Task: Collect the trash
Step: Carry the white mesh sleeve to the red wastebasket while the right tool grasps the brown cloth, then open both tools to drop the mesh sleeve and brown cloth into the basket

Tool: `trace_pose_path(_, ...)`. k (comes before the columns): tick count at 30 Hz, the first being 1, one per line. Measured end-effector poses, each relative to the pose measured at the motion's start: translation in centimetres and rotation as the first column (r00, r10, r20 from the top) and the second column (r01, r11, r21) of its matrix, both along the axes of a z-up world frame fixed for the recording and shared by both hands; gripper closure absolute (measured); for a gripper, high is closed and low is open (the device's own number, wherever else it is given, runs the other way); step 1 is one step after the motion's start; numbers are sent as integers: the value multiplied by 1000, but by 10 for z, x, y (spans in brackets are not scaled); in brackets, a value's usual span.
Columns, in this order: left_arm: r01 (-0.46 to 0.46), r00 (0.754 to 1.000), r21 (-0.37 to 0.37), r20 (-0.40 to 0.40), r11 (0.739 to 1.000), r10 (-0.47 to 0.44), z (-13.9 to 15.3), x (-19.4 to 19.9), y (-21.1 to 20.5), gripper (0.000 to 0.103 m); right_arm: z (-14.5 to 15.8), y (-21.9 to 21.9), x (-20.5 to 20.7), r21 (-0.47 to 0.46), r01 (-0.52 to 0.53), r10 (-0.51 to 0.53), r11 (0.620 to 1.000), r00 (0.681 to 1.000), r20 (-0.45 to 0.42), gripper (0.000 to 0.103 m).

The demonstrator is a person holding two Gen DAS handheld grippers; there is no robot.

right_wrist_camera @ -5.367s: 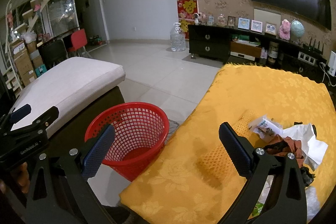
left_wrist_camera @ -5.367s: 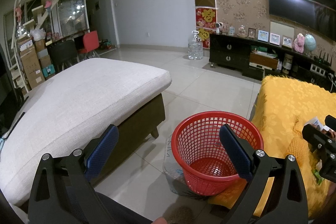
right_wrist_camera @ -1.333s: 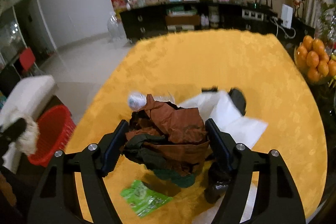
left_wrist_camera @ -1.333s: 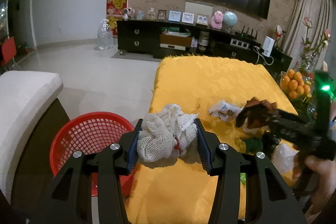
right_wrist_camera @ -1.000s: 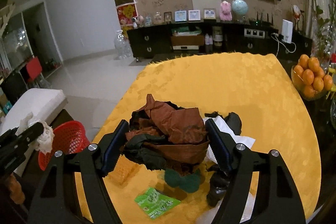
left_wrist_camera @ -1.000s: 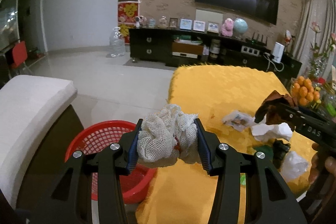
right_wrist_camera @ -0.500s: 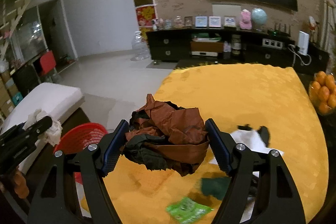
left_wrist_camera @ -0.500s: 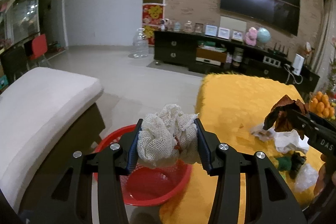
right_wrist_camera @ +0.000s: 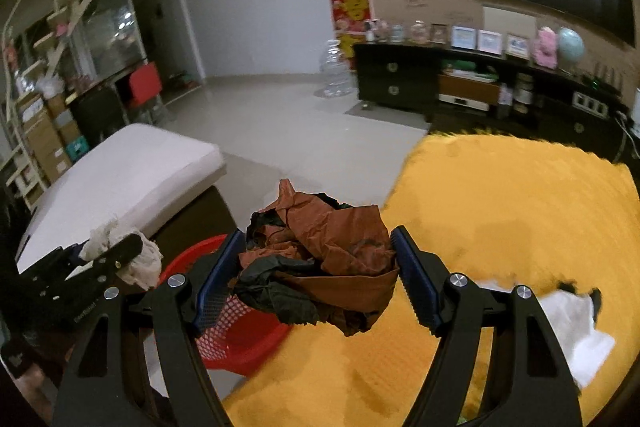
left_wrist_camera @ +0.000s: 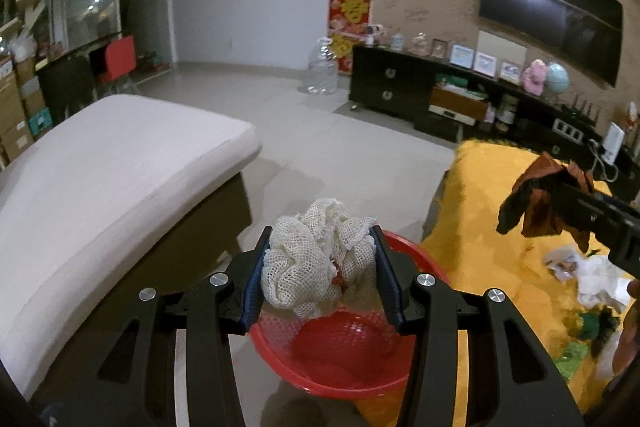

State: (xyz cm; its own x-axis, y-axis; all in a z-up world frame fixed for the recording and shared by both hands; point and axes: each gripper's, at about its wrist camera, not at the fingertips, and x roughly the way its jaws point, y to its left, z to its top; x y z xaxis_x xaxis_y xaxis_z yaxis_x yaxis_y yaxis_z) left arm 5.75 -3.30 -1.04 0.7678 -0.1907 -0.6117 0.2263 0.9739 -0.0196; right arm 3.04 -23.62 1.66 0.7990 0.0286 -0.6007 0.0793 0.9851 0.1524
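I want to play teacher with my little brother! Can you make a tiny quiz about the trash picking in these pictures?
1. True or false: the left tongs squeeze a white mesh wad.
2. What colour is the basket? A) blue B) red C) green
3. What do the right tongs hold?

Key:
1. True
2. B
3. Crumpled brown and dark wrappers
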Motion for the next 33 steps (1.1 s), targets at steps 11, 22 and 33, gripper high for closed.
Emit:
trace_pose_path(11,-49,995,37,-88,998,52,-30,27,6,58,-38,26,36,59,-95,101,994,990,-94,30)
trace_pose_path(22,-42,985,63,-167,997,52,-55,38,2,55,-60,47,47,105,-119,135,987,978,-161,26)
trace_pose_path(33,-43,984,47,-173,998,50,-55,39,6,30,-59,27,42,154,-86,110,984,981,-160,16)
